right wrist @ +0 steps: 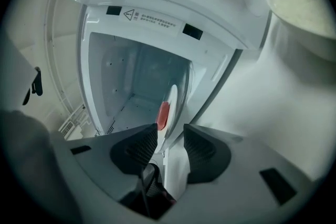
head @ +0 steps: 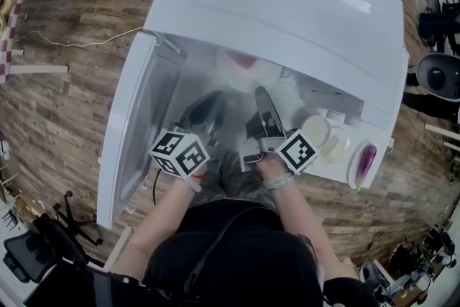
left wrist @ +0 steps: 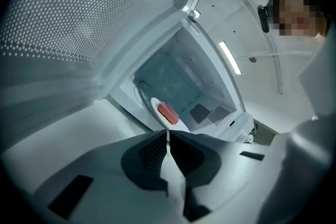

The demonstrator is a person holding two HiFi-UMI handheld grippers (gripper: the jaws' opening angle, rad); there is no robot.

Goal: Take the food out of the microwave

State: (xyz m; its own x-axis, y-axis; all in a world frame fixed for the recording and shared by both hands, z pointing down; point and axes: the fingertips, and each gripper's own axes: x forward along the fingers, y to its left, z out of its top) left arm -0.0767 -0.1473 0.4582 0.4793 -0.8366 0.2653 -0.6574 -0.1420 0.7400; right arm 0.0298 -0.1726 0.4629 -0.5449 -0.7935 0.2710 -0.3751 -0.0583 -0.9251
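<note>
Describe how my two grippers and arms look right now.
The left gripper and right gripper have grey bodies and dark textured jaws. Each carries a cube of black-and-white square markers. Pale straps at both wrists; black top, forearms uncovered.

Overhead glare (fisheye edges), perhaps hazy.

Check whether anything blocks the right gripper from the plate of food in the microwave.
Nothing visible does. The microwave door is swung open, and the right gripper, jaws apart, faces the white plate with the red food; the plate's near rim seems to reach the gap between them.
</note>
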